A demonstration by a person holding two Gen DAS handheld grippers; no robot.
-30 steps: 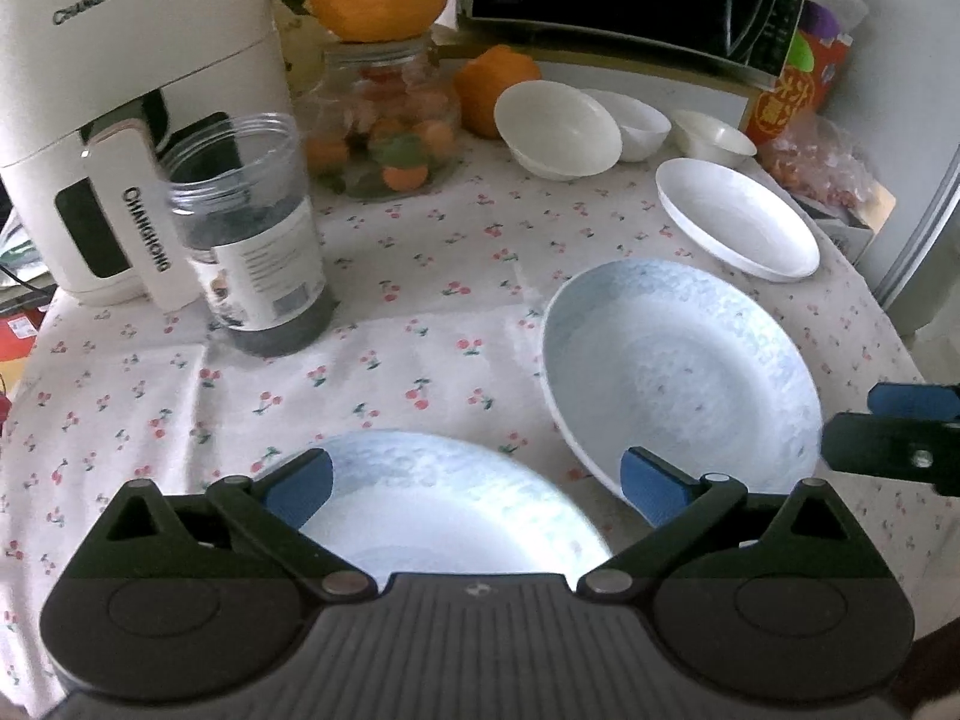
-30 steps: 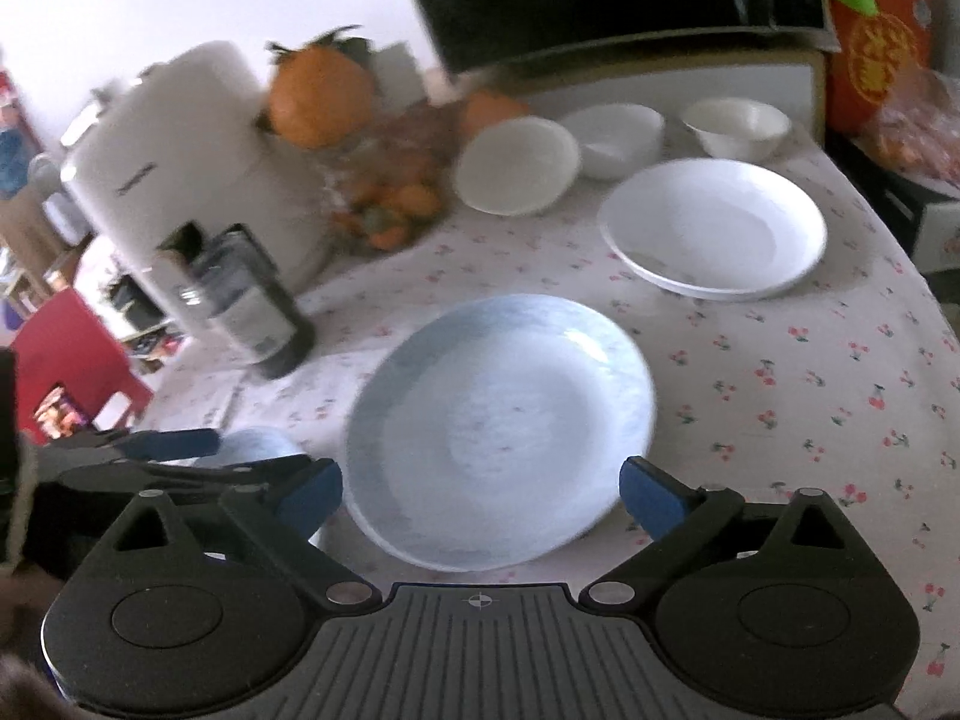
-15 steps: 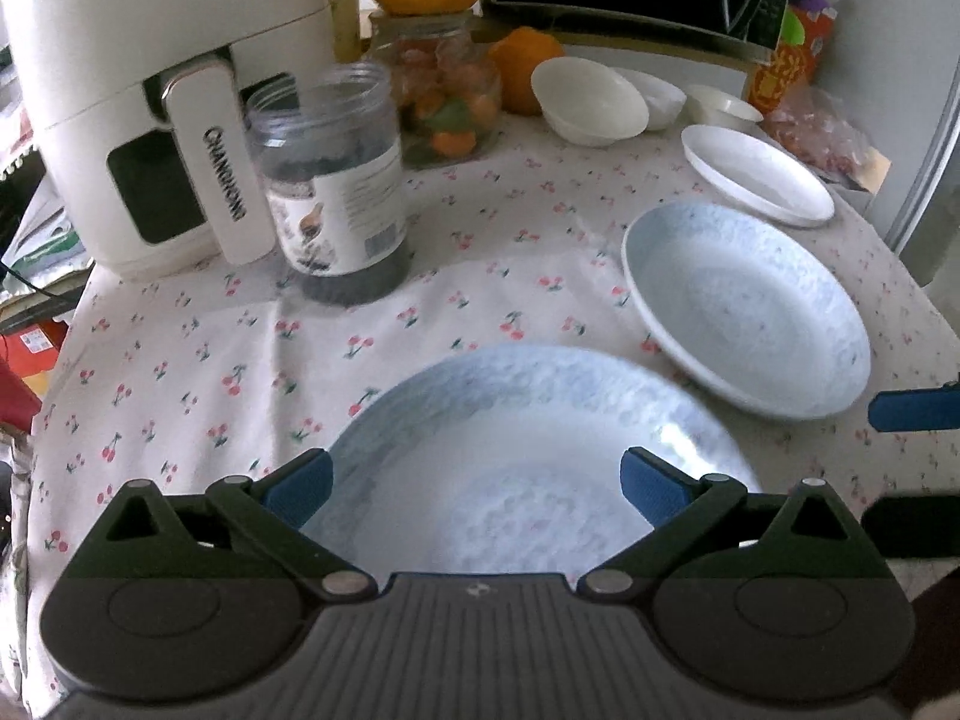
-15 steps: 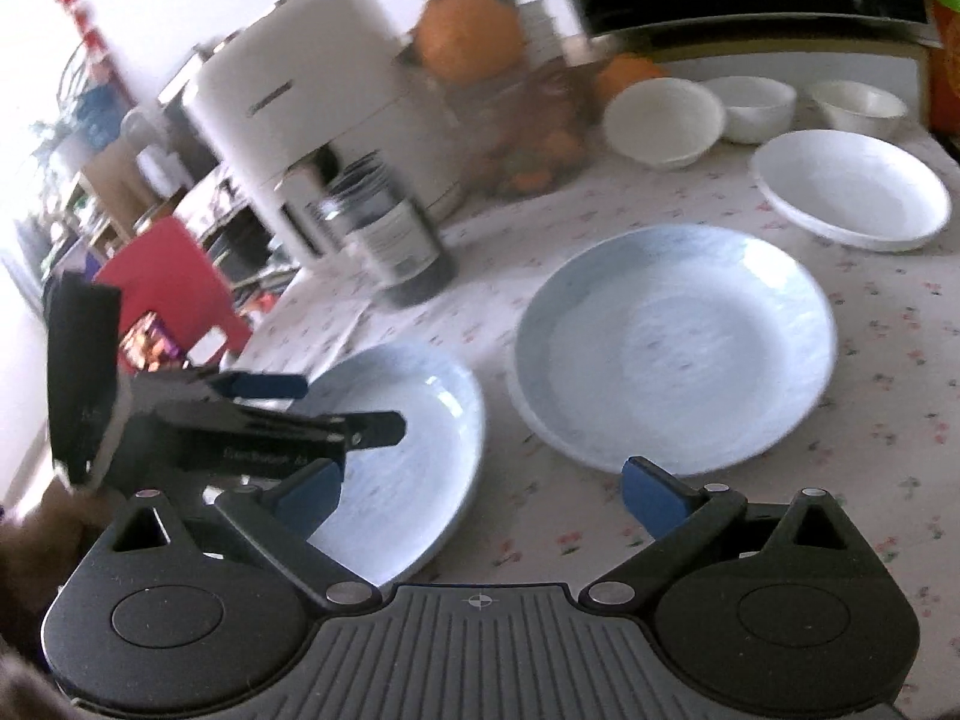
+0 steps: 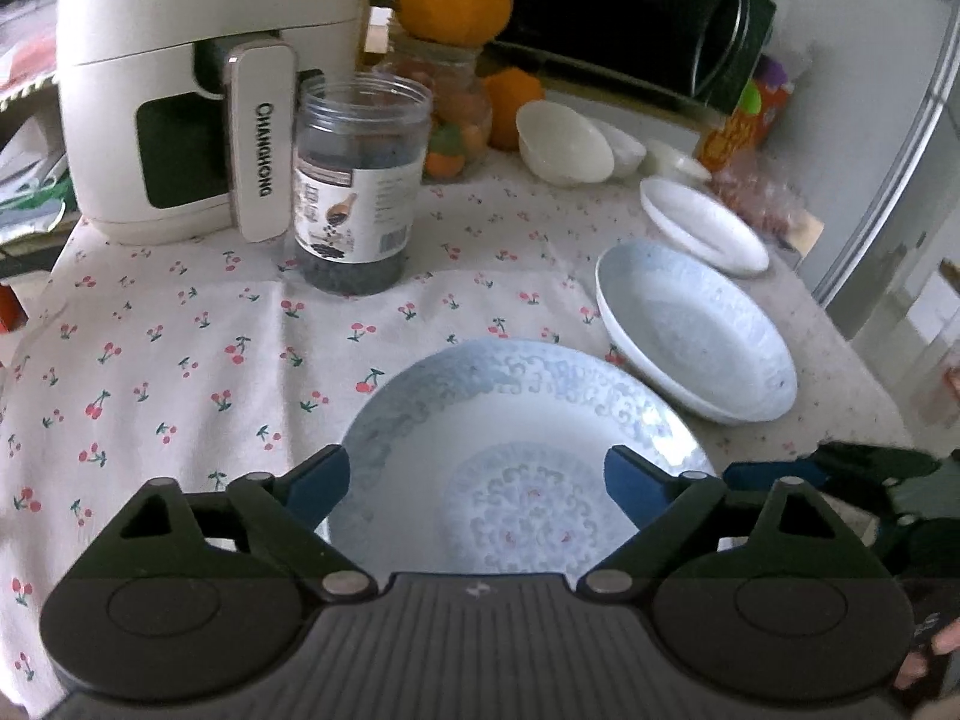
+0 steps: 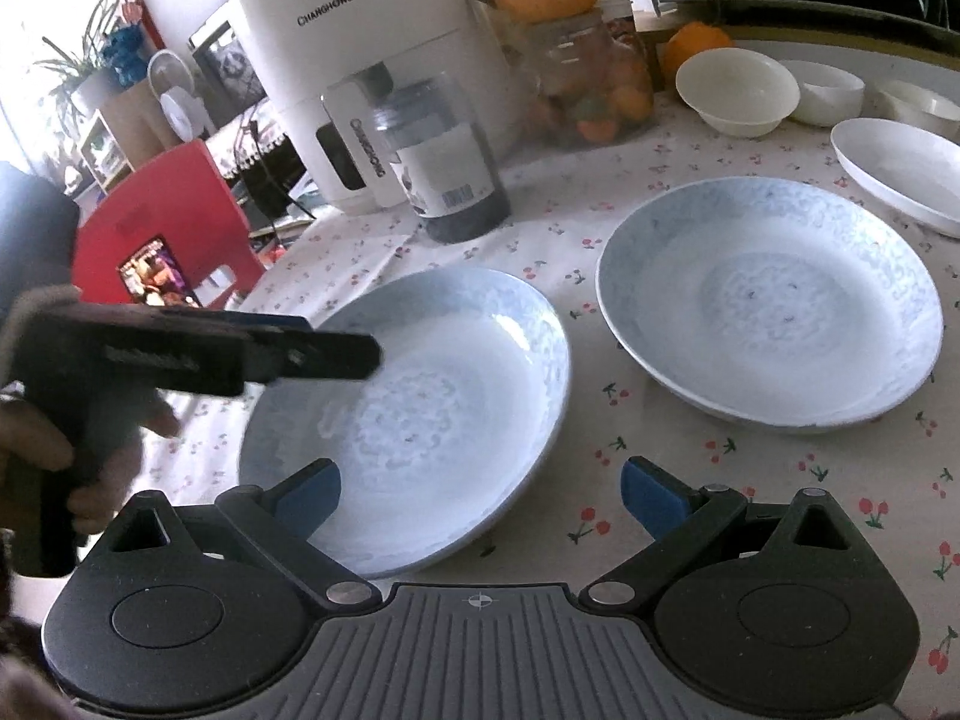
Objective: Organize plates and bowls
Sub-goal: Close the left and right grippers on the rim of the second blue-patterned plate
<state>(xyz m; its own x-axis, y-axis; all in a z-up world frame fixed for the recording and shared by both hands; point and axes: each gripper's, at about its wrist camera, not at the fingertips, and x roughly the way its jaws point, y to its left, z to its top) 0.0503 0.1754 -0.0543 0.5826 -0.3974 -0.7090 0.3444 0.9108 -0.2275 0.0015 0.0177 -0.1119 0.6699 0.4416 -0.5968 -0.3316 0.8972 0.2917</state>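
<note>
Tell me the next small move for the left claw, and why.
Probably ease the left claw forward and down onto the near blue plate's rim. Its jaws are closing but nothing is pinched; the plate lies flat on the cherry tablecloth, apart from the second blue plate it could stack with.
</note>
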